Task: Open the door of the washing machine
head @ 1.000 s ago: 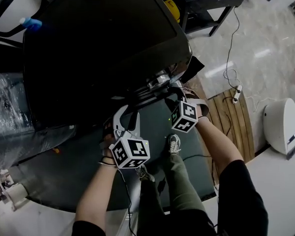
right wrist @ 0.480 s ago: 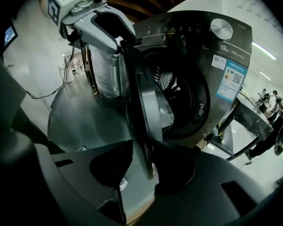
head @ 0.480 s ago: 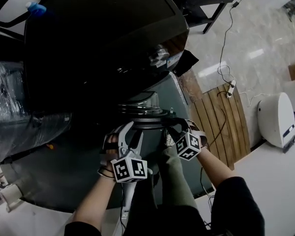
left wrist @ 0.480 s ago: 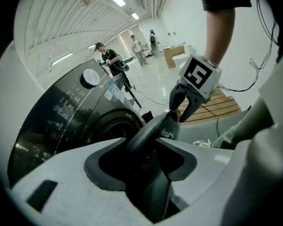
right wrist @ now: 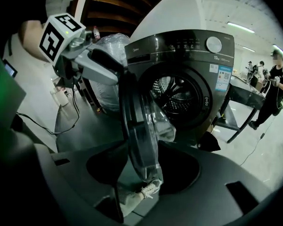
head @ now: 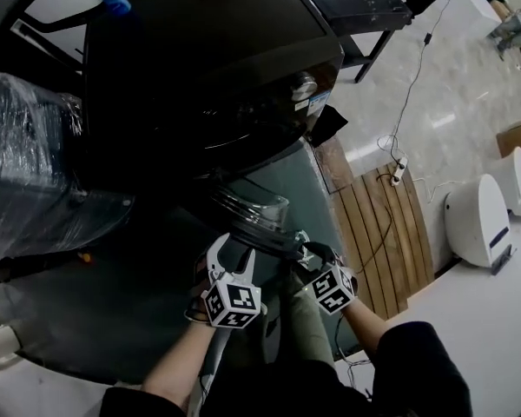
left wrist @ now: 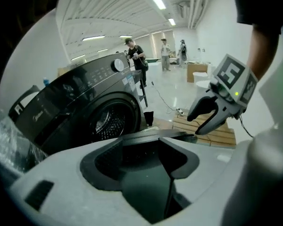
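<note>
Right gripper (head: 313,252) has its jaws opening wide, and the round door (right wrist: 137,121) stands between them, not squeezed. Left gripper (head: 233,259), just to its left, is opening too and holds nothing. The door hangs wide open, swung out from the washing machine (right wrist: 198,55).

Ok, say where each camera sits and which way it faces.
Head view: head-mounted, down onto washing machine, forearms, left gripper, right gripper.
Left gripper view: along its opening jaws, door edge at their tips, facing drum; right gripper shows.
Right gripper view: along its opening jaws, door between them; left gripper shows.
All share the machine.
</note>
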### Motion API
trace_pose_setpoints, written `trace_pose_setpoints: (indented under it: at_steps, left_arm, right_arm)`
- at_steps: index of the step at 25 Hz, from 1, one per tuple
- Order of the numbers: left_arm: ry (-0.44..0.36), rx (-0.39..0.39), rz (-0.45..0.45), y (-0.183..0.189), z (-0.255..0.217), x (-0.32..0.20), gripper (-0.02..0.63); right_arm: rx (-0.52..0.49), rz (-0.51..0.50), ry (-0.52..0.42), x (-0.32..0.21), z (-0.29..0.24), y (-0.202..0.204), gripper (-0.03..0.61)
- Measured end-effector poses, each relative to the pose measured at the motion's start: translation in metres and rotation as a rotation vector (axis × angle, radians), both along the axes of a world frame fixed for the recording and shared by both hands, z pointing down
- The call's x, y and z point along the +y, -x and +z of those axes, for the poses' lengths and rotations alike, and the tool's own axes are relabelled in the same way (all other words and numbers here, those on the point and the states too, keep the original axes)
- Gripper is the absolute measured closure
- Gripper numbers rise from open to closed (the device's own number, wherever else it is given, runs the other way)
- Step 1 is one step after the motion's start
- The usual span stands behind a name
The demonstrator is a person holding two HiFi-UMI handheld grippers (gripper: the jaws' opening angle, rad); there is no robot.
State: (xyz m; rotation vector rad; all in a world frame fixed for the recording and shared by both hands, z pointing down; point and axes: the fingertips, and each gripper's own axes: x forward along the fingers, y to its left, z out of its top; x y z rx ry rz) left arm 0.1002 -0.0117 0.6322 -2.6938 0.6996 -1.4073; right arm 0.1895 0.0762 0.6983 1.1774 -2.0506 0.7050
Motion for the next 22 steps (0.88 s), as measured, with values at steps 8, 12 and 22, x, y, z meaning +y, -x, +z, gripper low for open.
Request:
trace_pose_setpoints:
  at_steps: [8, 12, 22]
  left_arm:
    - [0.18, 0.076, -0.235, 0.093, 0.01, 0.04, 0.382]
    - [0.25, 0.201, -0.356, 0.14, 0.003, 0.045, 0.382]
    - [0.297, 0.33, -0.533, 0.249, 0.008, 0.019, 0.38]
  right_arm:
    - [-0.031, 0.071, -0.064, 0.008, -0.057, 0.052, 0.379]
    - [-0.028, 0.062, -0.089, 0.006, -0.074, 0.083, 0.38]
    - [-0.04, 0.001, -0.121, -0.011, -0.097, 0.169, 0.38]
